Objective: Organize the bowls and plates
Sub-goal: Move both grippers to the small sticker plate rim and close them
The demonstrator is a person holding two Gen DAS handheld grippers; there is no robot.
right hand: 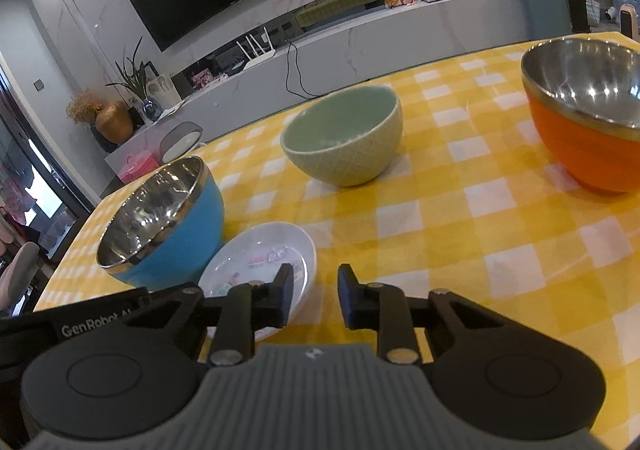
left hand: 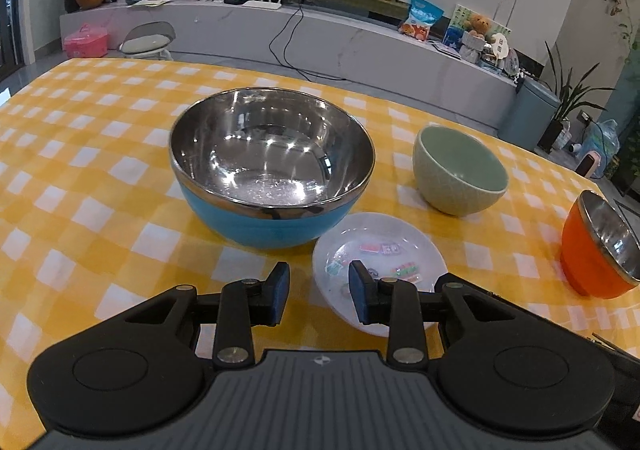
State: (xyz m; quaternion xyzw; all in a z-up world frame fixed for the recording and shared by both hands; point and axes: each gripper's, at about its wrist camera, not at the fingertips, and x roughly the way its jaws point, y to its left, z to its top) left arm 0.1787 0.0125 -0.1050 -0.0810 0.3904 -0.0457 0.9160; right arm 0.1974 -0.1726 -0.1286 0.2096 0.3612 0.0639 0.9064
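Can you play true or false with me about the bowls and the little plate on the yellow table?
1. The blue bowl is the biggest bowl. True.
2. The green bowl sits inside the orange bowl. False: they stand apart on the cloth.
3. The plate has little pictures on it. True.
4. The left tongs are squeezing the plate. False: they are open, with nothing between them.
5. The blue bowl is full of soup. False: it looks empty and shiny inside.
6. The right tongs hold nothing. True.
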